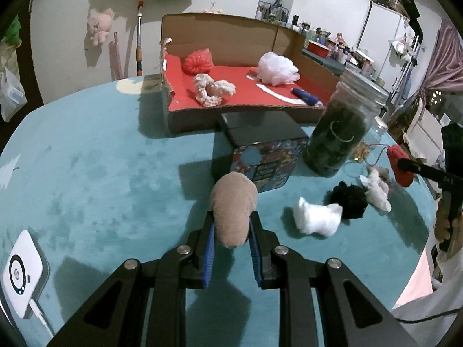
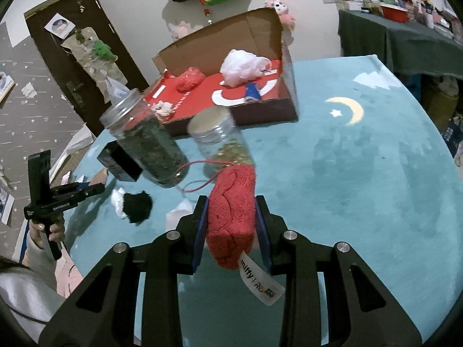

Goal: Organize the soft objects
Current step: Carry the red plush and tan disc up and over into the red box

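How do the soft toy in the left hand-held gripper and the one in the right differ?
The tan plush is smooth, plain and untagged; the red plush is fuzzy, stitched with lines, and carries a white label. Both are clamped between blue pads above the teal table.

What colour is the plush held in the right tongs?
Red, with a white label hanging from it: plush in the right tongs. Clearest in the right wrist view.

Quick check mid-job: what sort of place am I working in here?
Most likely a lived-in home room, not a lab. A teal moon-and-star cloth covers the table, a pink plush toy hangs on the wall, and a side table behind is crowded with household clutter.
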Motion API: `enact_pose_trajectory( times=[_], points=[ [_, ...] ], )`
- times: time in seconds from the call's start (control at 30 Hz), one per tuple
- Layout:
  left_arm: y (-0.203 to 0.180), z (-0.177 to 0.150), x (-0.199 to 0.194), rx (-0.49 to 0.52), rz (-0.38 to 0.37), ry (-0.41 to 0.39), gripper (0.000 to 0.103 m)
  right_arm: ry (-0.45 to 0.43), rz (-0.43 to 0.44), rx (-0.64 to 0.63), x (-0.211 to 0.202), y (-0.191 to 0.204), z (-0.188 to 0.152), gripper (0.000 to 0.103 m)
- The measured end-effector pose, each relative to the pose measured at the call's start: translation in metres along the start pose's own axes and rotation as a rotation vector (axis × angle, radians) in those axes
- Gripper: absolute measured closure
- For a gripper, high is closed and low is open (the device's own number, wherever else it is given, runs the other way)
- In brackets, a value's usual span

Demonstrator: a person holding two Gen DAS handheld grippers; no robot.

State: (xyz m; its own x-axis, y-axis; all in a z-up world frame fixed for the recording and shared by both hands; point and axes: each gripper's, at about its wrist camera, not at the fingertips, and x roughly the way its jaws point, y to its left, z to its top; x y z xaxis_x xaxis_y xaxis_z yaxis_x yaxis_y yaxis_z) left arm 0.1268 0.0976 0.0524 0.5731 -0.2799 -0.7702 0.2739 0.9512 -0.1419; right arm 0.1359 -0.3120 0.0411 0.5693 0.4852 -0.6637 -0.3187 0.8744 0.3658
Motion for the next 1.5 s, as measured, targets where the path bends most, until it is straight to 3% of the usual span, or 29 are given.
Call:
enact_pose_trajectory(
  times=[0.37,0.8,1.27,1.5],
  points=[
    [0.026,0.009,0.004,0.054,0.061,0.025,0.080,0.028,-0.038,-0.029,0.005,-0.028,0.020,0.073],
    [0.036,0.055,0.016,0.176,-0.040,0.035,0.080,0.084,-0.100,-0.261,0.024,-0.016,0.068,0.073],
    [0.004,0.129,0.025,0.298,-0.089,-0.005,0.080,0.020,-0.034,-0.328,0.039,0.017,0.138,0.073],
    [-0.027,0.160,0.055,0.339,-0.115,0.056,0.080,0.074,0.023,-0.258,0.078,0.031,0.173,0.073]
  ],
)
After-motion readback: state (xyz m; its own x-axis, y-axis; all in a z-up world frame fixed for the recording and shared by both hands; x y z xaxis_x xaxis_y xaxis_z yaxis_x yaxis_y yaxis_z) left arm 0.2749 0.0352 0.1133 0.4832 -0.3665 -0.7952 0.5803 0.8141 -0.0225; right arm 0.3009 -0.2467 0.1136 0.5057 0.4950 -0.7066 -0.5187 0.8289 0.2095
